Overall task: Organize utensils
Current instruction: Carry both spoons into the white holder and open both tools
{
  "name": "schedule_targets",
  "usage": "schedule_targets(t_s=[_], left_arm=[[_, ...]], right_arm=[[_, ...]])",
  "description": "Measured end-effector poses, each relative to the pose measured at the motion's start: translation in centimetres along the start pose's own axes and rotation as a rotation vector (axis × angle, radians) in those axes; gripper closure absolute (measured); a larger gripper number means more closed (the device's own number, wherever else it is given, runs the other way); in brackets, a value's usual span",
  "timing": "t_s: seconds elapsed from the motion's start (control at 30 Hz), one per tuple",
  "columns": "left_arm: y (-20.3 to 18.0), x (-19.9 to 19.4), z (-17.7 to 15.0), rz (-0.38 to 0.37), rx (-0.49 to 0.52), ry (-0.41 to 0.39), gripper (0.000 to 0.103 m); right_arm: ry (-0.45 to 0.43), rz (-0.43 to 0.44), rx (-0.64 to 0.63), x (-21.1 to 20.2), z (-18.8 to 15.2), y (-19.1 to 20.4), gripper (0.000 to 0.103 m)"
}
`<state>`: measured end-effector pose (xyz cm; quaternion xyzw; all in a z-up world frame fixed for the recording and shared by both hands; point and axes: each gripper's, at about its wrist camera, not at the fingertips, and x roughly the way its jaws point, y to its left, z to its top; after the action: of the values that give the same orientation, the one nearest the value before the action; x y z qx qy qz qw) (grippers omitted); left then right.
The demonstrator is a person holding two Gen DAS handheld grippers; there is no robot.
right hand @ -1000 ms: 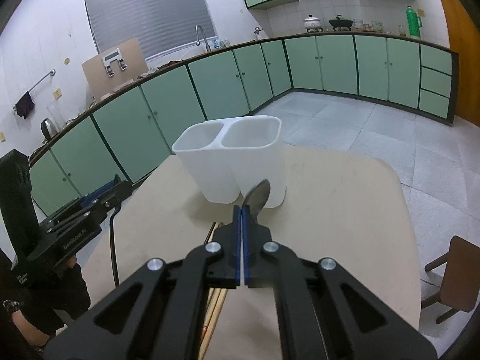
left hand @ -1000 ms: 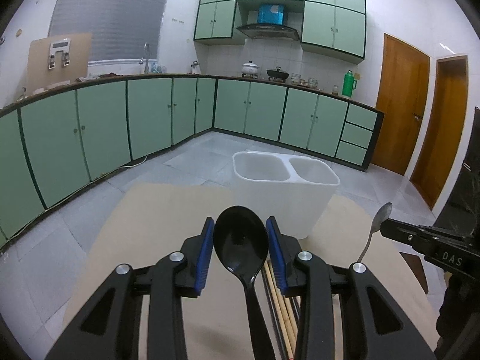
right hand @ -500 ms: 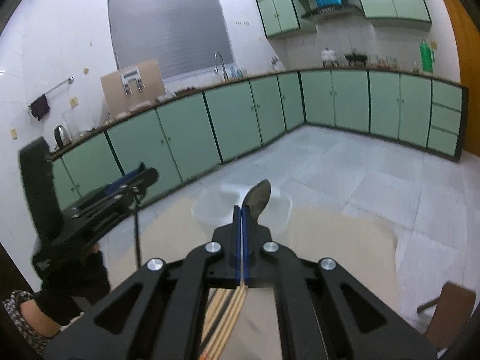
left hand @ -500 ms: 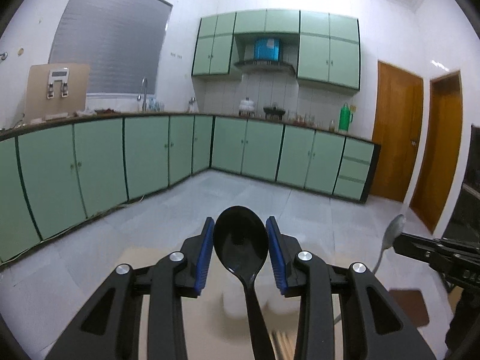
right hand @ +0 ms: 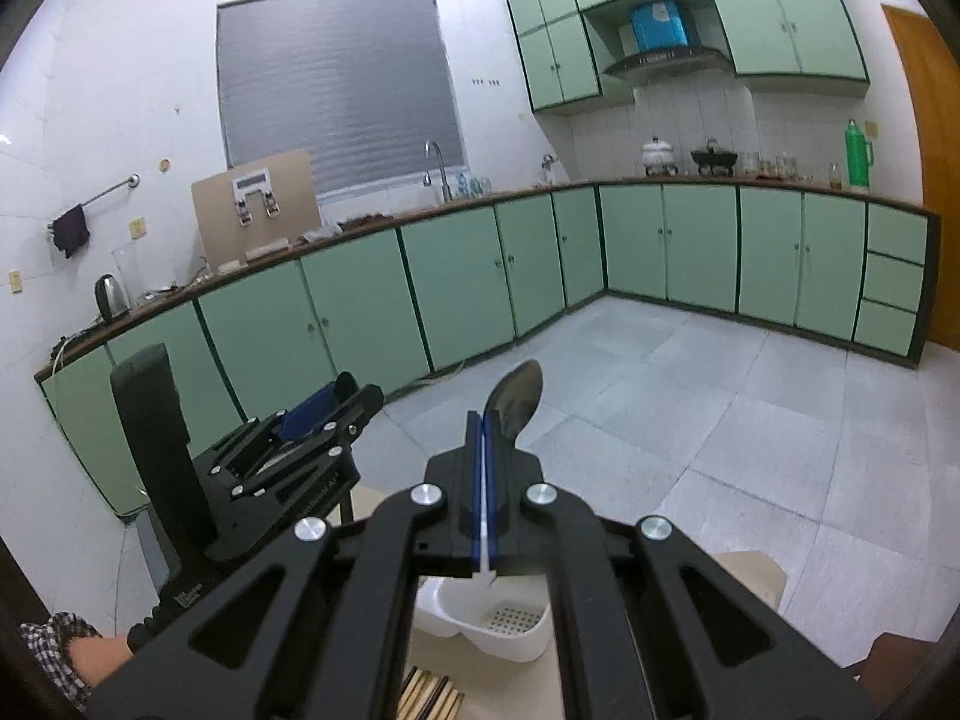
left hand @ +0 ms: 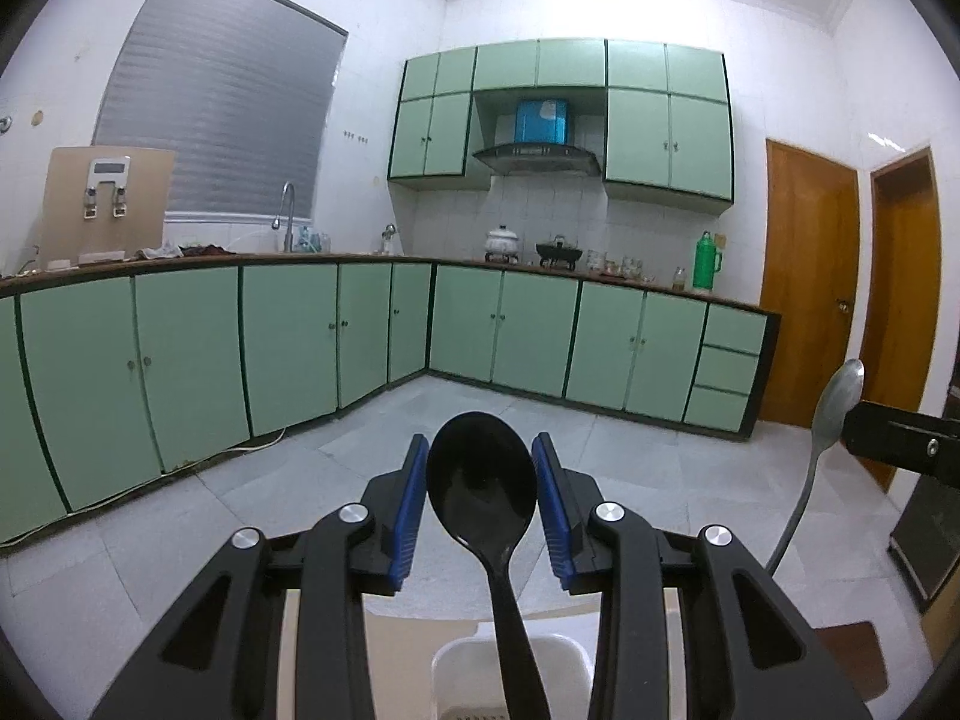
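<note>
— Gleaming under ceiling light, what room is showing here?

— Green cabinets [left hand: 288, 354] are running along two walls, a grey tiled floor [right hand: 708, 420] is spreading between them, and a beige table [right hand: 750, 567] is just peeking in at the bottom edge.

— What is sitting on it?

— A white caddy [right hand: 510, 630] is standing there with a perforated floor in the one compartment showing; nothing is showing inside it. Chopsticks [right hand: 429, 693] are lying on the table just beside it.

— And the tongs?

— The left gripper [left hand: 480, 498] is clamping a black spoon [left hand: 480, 480] by its bowl, handle trailing back over the caddy. The right gripper [right hand: 482, 474] is pressing fully together on a metal spoon [right hand: 516, 402], bowl sticking up past the tips.
</note>
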<state>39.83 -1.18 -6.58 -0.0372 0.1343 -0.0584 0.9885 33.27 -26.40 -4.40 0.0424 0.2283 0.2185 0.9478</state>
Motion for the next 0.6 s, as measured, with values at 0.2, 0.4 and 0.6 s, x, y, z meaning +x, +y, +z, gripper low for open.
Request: schedule_targets(t_s=[0.2, 0.4, 0.6], left_arm=[[0.6, 2.4, -2.6, -0.020, -0.023, 0.058, 0.068], [0.9, 2.4, -3.8, -0.035, -0.012, 0.103, 0.057], [1.2, -0.2, -3.2, -0.037, -0.005, 0.094, 0.050]], right_arm=[[0.090, -0.002, 0.023, 4.3, -2.4, -0.7, 0.103], [0.168, 0.016, 0.050, 5.9, -5.1, -0.8, 0.098], [0.158, 0.004, 0.088, 4.2, -5.8, -0.6, 0.080]])
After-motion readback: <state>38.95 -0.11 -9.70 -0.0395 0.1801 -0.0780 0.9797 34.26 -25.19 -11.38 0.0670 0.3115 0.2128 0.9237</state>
